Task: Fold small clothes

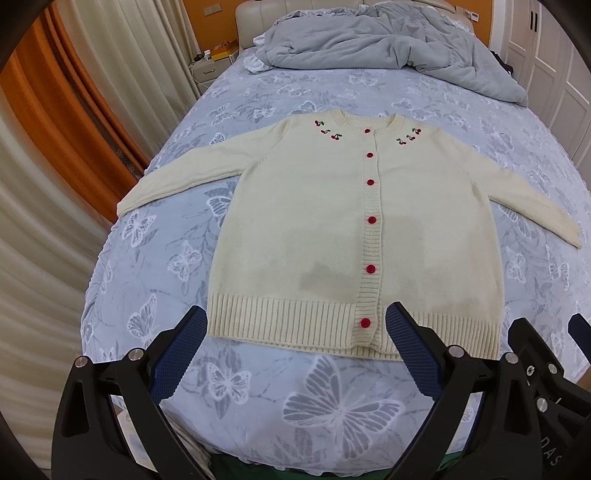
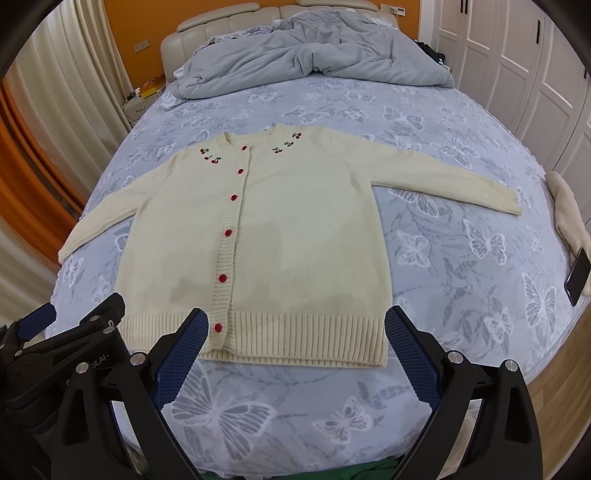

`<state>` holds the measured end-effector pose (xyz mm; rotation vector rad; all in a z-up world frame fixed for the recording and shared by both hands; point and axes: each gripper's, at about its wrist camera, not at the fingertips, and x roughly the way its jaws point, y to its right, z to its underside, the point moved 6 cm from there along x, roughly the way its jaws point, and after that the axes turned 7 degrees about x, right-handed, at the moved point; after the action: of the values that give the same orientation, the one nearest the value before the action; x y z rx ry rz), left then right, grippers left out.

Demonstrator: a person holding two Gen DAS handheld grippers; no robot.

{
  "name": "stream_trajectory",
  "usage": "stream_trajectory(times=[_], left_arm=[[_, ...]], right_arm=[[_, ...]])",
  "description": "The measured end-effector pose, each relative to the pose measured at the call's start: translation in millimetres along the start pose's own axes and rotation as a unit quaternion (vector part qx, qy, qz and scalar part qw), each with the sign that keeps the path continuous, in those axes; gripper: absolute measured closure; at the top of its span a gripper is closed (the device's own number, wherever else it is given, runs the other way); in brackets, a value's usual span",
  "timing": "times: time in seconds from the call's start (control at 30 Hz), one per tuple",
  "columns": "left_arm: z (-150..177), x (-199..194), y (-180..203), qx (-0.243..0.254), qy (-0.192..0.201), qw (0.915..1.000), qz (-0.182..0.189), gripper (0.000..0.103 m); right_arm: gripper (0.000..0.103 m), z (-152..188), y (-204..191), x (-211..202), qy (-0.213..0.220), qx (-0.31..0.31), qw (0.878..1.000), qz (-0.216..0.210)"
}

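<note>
Both hand-held grippers, left (image 1: 295,321) and right (image 2: 295,321), hover wide-jawed near the cardigan's (image 1: 354,229) hem.

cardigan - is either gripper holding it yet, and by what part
Nothing is held. The left gripper and right gripper are both open, above the cardigan's ribbed hem, not touching it.

You're in a home bedroom: ahead of you spreads a bed (image 2: 332,107) with a blue butterfly-print cover, its padded headboard (image 2: 229,22) at twelve o'clock and a rumpled grey duvet (image 2: 314,51) heaped before it. At ten o'clock sit a bedside table (image 1: 207,68) and long curtains (image 1: 74,110) against an orange wall (image 2: 136,29); at two o'clock stand white wardrobe doors (image 2: 517,55).
</note>
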<state>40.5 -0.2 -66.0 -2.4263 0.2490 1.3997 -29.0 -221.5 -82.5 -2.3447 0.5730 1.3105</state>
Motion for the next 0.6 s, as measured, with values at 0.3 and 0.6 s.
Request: stream_trajectory(times=[0.3,0.6], left_arm=[[-0.5,24.9,-1.9,-0.065,-0.021,0.9957,0.063,0.006],[3.6,61.6,-45.6,-0.114,-0.003,0.9929,0.033,0.005]], right_arm=[[0.008,-17.4,54.5,51.0,-0.038,0.078,0.990,-0.109],[0.027,-117.7,306.8,168.5,0.018,0.352,0.933,-0.078]])
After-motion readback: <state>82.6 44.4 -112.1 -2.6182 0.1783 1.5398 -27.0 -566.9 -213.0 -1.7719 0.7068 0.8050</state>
